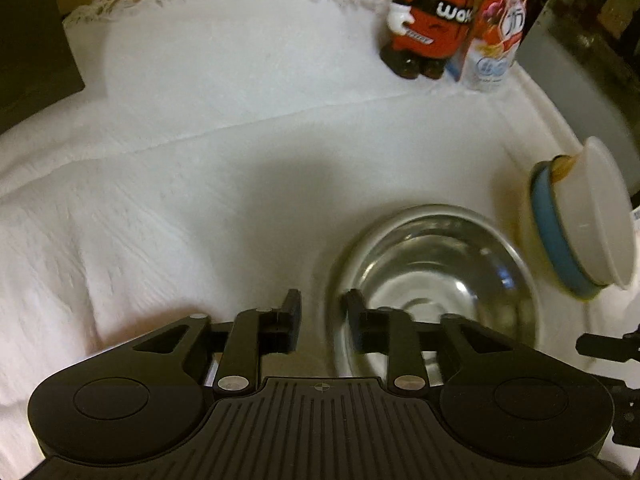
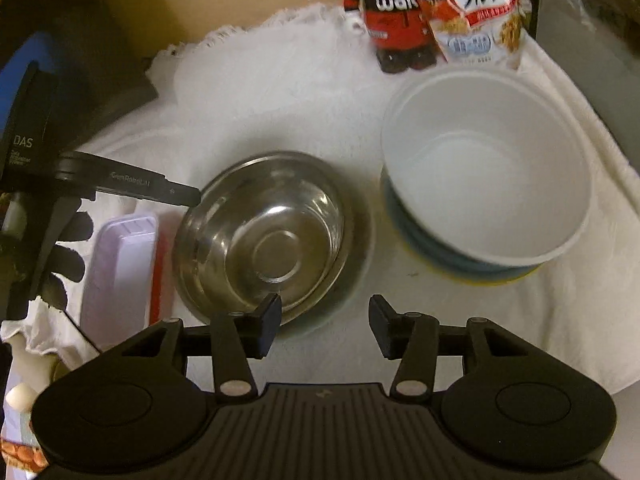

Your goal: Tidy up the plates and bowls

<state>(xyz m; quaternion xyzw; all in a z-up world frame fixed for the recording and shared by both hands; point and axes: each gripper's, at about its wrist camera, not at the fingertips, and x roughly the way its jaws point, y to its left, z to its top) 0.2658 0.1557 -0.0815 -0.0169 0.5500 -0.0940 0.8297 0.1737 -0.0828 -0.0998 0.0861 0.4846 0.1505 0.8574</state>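
Straddling the steel bowl's (image 1: 434, 280) near-left rim at five o'clock on the white cloth (image 1: 200, 160), the left gripper (image 1: 323, 320) gapes narrowly and should close squarely, while the right gripper (image 2: 324, 322), wide and empty, waits near the white bowl (image 2: 486, 168).

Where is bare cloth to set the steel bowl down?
Free: the white cloth left of the steel bowl, up to the fringe, and behind it toward the figurine. Crowded: the white bowl stack on its right, the plastic box near its left.
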